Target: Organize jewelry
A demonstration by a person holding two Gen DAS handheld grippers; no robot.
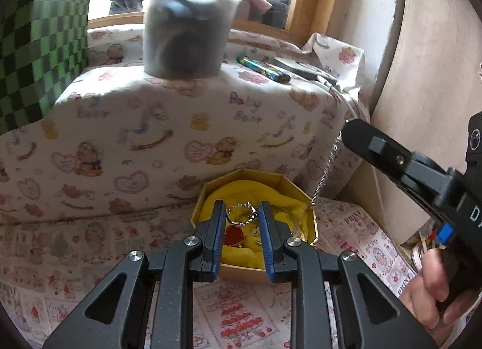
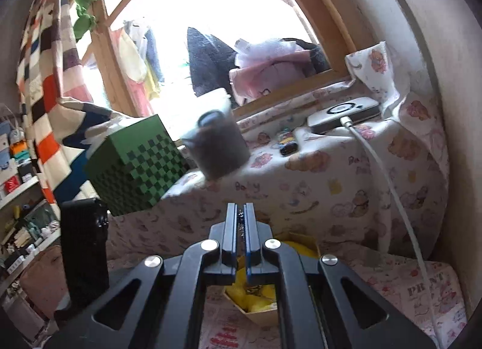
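Observation:
A yellow-lined octagonal jewelry box [image 1: 310,198] sits on the printed cloth. Inside lie a silver ring keychain [image 1: 242,213] with a red heart charm [image 1: 233,236] and a yellow charm. My left gripper [image 1: 241,210] is open, its fingers on either side of the keychain, just above the box. My right gripper [image 1: 349,132] is shut on a silver chain [image 1: 327,168], which hangs down to the box's right rim. In the right wrist view the right gripper [image 2: 240,213] pinches the chain [image 2: 240,215], with the box [image 2: 262,312] below.
A raised ledge covered in bear-print cloth [image 1: 186,126] holds a lidded tub [image 1: 186,26], a lighter [image 1: 262,68] and a white device with cable [image 2: 343,114]. A green checkered box [image 2: 135,159] stands at the left. A wall [image 1: 427,62] stands at the right.

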